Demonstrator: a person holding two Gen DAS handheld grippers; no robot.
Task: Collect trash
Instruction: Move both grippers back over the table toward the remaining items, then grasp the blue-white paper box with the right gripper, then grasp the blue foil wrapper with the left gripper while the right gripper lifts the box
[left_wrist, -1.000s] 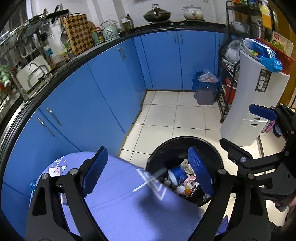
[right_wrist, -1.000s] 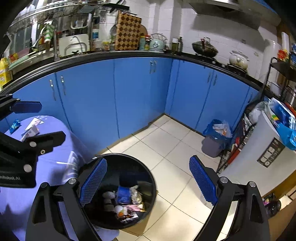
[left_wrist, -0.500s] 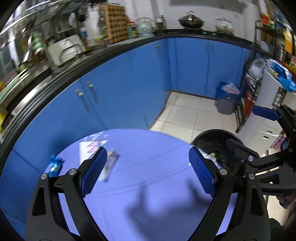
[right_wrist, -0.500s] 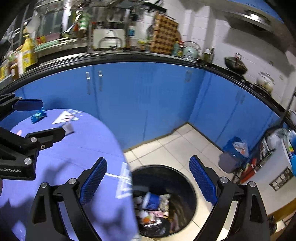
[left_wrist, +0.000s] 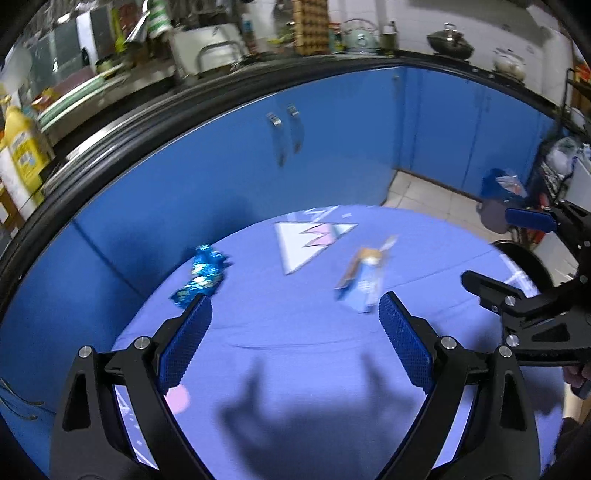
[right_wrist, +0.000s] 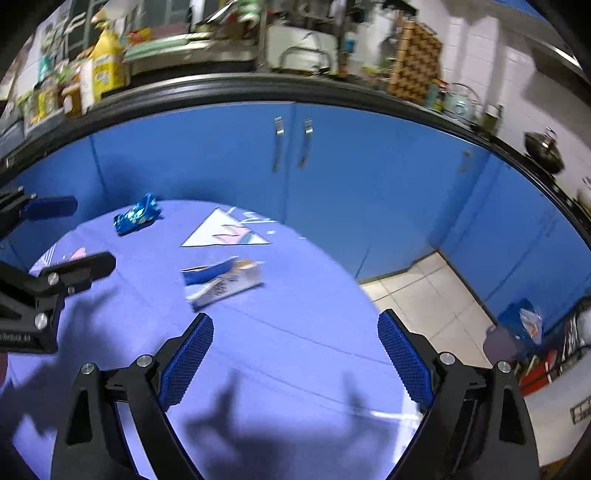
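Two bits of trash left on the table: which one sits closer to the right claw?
The flattened small carton, lying just ahead of the right claw. The crumpled shiny blue wrapper lies farther off, near the table's far edge by the cabinets.

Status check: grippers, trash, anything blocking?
Both hand-held grippers, left and right, open and empty above the table. Carton and blue wrapper lie loose on it. Nothing blocks either.
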